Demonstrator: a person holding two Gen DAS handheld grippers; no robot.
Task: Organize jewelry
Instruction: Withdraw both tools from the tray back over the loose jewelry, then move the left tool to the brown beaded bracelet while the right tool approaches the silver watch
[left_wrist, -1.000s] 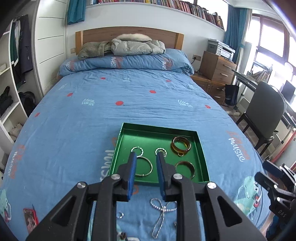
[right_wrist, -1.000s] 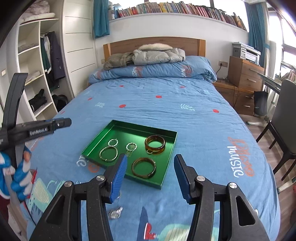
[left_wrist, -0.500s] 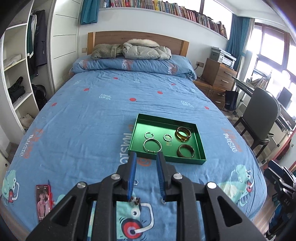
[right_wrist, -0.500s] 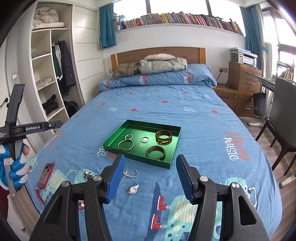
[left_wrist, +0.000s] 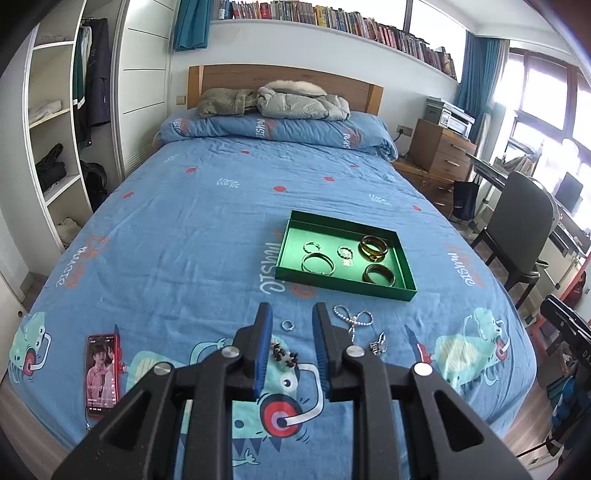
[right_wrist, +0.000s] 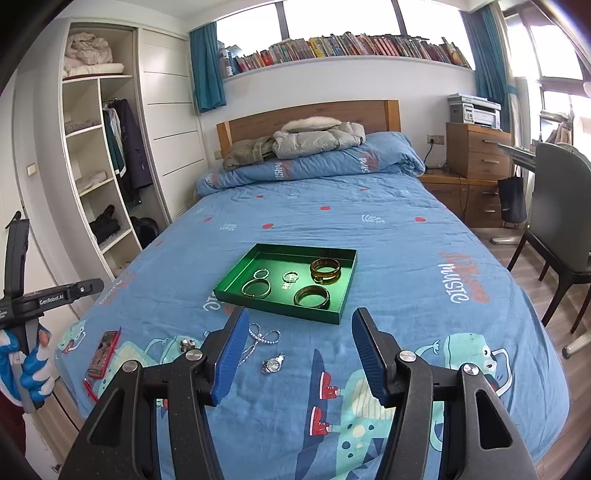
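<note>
Bright daylight from blown-out windows (left_wrist: 546, 96) at right, soft shadows, sharp focus, strong fisheye bending, dark vignetted corners

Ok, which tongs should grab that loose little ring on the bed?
Probably left: the left tongs frame the small ring between open tips. The right tongs, also open, sit nearer the watch.

Bed (left_wrist: 207, 236) bears tray (left_wrist: 369, 291), phone (left_wrist: 101, 369), perhaps watch (right_wrist: 273, 363).

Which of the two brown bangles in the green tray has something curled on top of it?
The far brown bangle, toward the headboard: a second loop sits on it. The near brown bangle, by the green tray's front wall, lies plain and alone.
</note>
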